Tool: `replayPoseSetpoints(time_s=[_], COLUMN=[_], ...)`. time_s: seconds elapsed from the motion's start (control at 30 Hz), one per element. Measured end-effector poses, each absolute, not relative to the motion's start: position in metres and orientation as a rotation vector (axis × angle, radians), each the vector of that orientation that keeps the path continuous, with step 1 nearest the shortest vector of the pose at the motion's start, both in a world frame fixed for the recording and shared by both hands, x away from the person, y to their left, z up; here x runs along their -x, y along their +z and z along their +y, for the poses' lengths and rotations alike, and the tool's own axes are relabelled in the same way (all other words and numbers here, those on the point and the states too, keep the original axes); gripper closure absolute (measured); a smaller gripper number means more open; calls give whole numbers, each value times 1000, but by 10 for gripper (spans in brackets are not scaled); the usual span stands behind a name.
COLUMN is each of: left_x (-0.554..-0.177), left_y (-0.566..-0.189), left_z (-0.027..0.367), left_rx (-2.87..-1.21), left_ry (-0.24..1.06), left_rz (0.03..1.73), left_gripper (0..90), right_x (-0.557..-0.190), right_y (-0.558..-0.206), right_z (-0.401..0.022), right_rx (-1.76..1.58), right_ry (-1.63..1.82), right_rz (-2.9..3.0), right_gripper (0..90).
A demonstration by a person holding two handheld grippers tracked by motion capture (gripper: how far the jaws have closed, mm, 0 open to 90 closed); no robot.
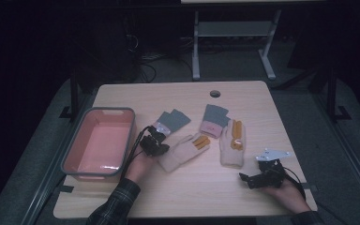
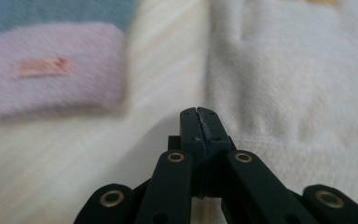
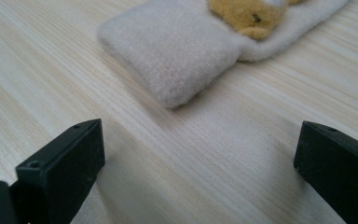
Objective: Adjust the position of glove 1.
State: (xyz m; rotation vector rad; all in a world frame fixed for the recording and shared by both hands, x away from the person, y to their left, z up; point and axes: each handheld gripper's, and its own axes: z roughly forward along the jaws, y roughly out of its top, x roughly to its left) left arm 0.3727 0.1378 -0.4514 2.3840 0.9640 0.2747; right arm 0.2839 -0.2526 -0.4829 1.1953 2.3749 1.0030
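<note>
Four socks lie mid-table: two cream (image 1: 183,152) (image 1: 232,146), two grey-pink (image 1: 172,120) (image 1: 213,120). One pink tub (image 1: 77,147) sits left. Left gripper (image 1: 161,136), jaws closed empty, tips beside the left cream sock; right gripper (image 1: 247,178) rests wide open.

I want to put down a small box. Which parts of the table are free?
Free: the near strip of table between the two hands, and the far edge by the round hole. Crowded: the middle, with four socks, and the left side, taken by the pink bin.
</note>
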Motion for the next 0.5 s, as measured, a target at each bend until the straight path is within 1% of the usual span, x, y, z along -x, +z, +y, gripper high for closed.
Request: replayPoseSetpoints(time_s=[0.17, 0.5], left_x=[-361, -328], left_y=[-451, -449], left_z=[141, 149], left_rx=[-2404, -2366], left_ry=[232, 129], left_rz=[936, 886], left_gripper=[896, 896], right_x=[-284, -284], right_y=[-483, -483], right_z=[-253, -253], right_rx=[-1196, -1193], right_ry=[1003, 1004], right_rz=[2375, 2375], right_gripper=[16, 16])
